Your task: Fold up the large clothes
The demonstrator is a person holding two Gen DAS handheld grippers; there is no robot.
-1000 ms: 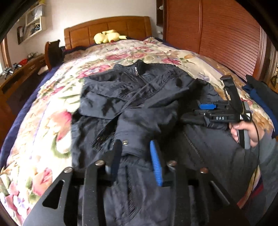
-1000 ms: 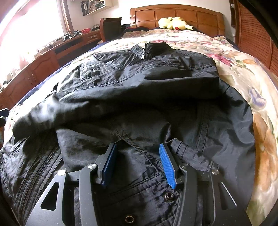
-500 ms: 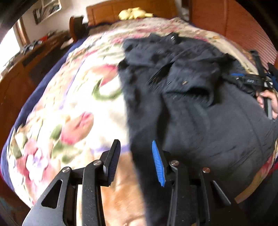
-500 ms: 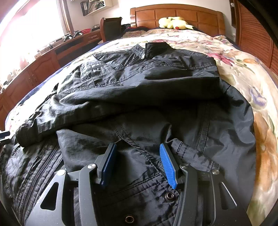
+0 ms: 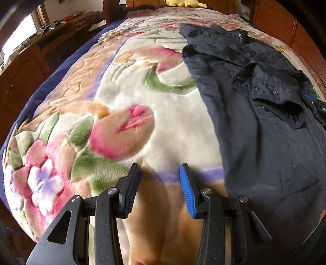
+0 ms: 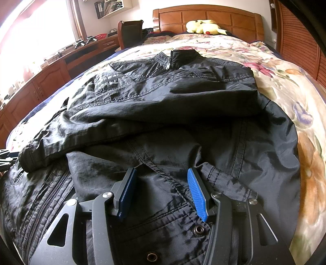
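Observation:
A black zip jacket [image 6: 163,106] lies flat on the flowered blanket [image 5: 122,102], collar toward the headboard. One sleeve is folded across its front, with the cuff [image 6: 30,159] at the left. My right gripper [image 6: 161,171] stands open low over the jacket's hem; fabric lies between and under its fingers, and the pads do not press on it. Left of the jacket's edge [image 5: 254,122], my left gripper [image 5: 159,167] is open above bare blanket with nothing between its fingers. The snap cuff [image 5: 264,91] rests on the jacket's middle.
A wooden headboard [image 6: 205,18] with a yellow plush toy [image 6: 203,26] stands at the far end. A long wooden dresser [image 6: 40,85] and a chair [image 6: 130,32] line the left side. Wooden louvred doors [image 6: 301,40] run along the right. The bed's near left corner drops off [image 5: 12,203].
My left gripper has swung left and down, off the sleeve cuff it was over and onto the blanket beside the jacket. The sleeve now lies across the front. The right gripper has not moved.

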